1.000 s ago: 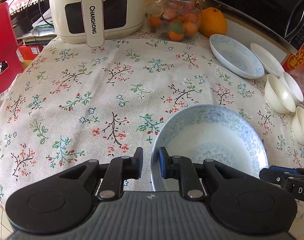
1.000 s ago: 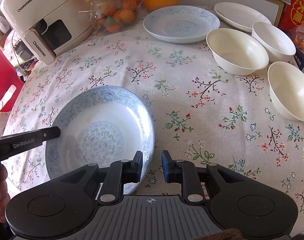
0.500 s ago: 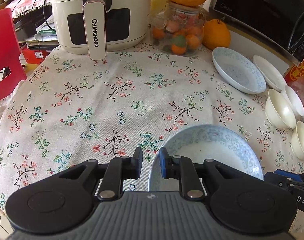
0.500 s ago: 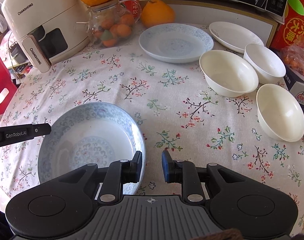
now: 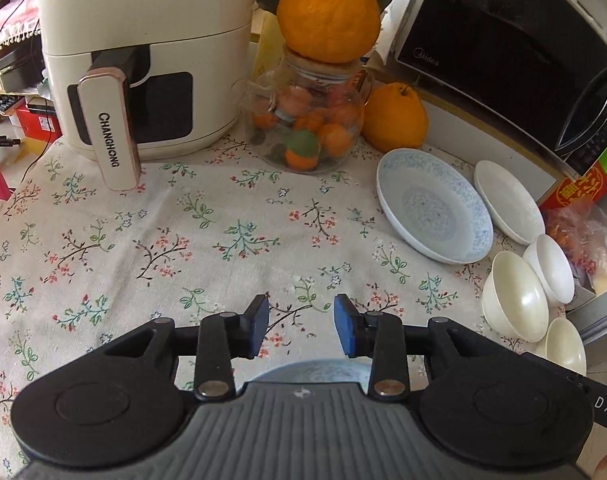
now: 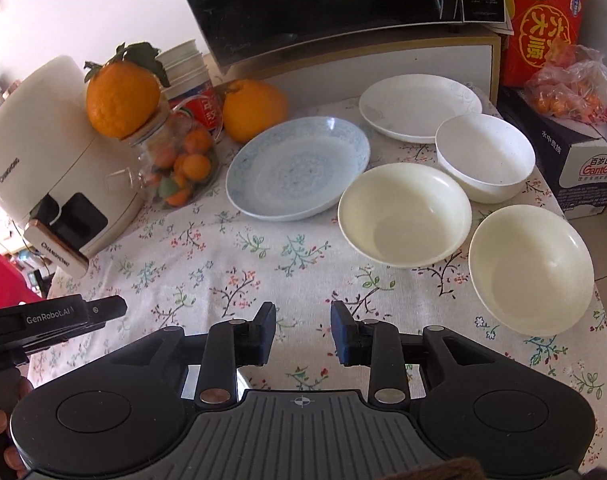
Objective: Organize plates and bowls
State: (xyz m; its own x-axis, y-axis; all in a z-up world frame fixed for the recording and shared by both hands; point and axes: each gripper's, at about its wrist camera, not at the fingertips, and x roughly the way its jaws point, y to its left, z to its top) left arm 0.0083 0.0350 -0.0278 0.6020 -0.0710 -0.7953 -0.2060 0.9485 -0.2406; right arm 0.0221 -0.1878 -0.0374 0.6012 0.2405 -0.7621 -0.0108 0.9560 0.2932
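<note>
Both grippers have let go of the blue patterned plate and pulled back. Now the left gripper (image 5: 301,330) and the right gripper (image 6: 302,333) each have their fingers apart and hold nothing. That plate (image 5: 303,370) sits at the near edge of the table (image 5: 143,248), mostly hidden under the left gripper. A second blue plate (image 6: 297,168) and a white plate (image 6: 419,106) lie toward the far right corner. Three white bowls (image 6: 403,214) sit close together along the right edge. I think the open fingers mean the near plate was put down there on purpose. The other dishes probably still need stacking, like with like.
</note>
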